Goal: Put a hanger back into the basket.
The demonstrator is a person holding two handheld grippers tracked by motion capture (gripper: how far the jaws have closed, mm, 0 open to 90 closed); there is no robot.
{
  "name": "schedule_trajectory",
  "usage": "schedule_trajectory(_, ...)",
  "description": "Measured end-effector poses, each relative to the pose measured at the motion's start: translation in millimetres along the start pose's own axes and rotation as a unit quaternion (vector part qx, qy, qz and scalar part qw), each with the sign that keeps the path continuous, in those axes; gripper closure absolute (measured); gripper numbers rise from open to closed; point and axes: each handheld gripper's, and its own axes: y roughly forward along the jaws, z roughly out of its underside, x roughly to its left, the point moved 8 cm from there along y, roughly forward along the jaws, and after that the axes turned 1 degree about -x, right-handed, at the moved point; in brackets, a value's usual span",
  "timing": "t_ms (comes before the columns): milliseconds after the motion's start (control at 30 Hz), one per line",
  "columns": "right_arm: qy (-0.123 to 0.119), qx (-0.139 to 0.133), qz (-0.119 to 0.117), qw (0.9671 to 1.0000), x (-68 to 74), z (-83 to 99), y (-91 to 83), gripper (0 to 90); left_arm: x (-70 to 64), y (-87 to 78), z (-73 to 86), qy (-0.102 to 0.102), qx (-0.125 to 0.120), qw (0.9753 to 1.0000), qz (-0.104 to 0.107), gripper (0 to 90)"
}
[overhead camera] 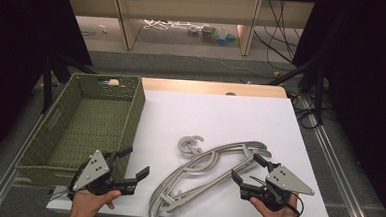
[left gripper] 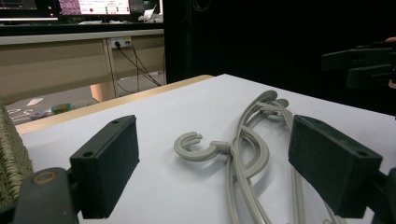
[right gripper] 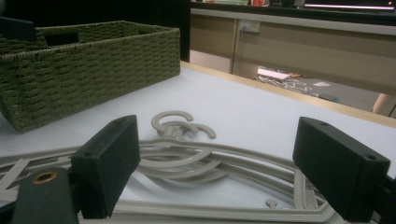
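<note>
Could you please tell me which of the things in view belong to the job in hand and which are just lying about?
Part of the job:
- grey hangers, stacked on the white table
- left gripper, open
- right gripper, open beside the hangers
- green woven basket, empty, probably where they go

Just lying about:
- cables on the floor
- small colourful items on the floor

No text or label is legible anywhere.
</note>
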Motion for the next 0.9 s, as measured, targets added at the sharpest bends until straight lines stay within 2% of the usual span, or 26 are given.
schedule_trajectory(233, -0.006, -0.001, 0.0, 1.0, -0.9, -1.0, 0.9, 15.7, -0.9, 0.3, 0.0, -0.001, 0.001, 1.0, 0.003, 15.9)
schedule_trajectory(400, -0.021, 0.011, -0.002, 0.9997, -1.4, -1.7, 2.7, 15.7, -0.1, 0.2, -0.3, -0.001, 0.0, 1.0, 0.002, 15.9)
schedule_trajectory(533, -0.04, 0.024, -0.013, 0.9988, -0.9, -1.4, 6.4, 16.3, -0.4, 0.2, -0.3, -0.001, 0.0, 1.0, 0.003, 15.9)
schedule_trajectory(600, -0.058, 0.022, -0.015, 0.998, -2.4, -3.5, 9.2, 16.7, -0.3, 0.4, -0.1, 0.0, 0.0, 1.0, 0.003, 15.9)
schedule_trajectory(633, -0.058, 0.032, -0.015, 0.9977, -1.7, -3.2, 8.6, 17.3, -0.2, 0.3, -0.2, 0.0, 0.0, 1.0, 0.003, 15.9)
schedule_trajectory(767, -0.068, 0.031, -0.017, 0.997, -4.0, -5.5, 10.0, 18.0, -0.2, 0.2, -0.4, -0.003, -0.001, 1.0, 0.002, 15.9)
schedule_trajectory(833, -0.054, 0.033, -0.024, 0.9977, -2.2, -4.0, 10.9, 18.0, -0.3, 0.2, -0.6, -0.003, -0.002, 1.0, 0.002, 15.9)
schedule_trajectory(867, -0.057, 0.041, -0.024, 0.9973, -3.0, -3.0, 10.0, 18.0, -0.3, 0.1, -0.6, -0.002, -0.001, 1.0, 0.002, 15.9)
schedule_trajectory(900, -0.057, 0.036, -0.019, 0.9975, -4.0, -3.5, 10.5, 18.1, -0.3, 0.2, -0.5, 0.0, 0.0, 1.0, 0.003, 15.9)
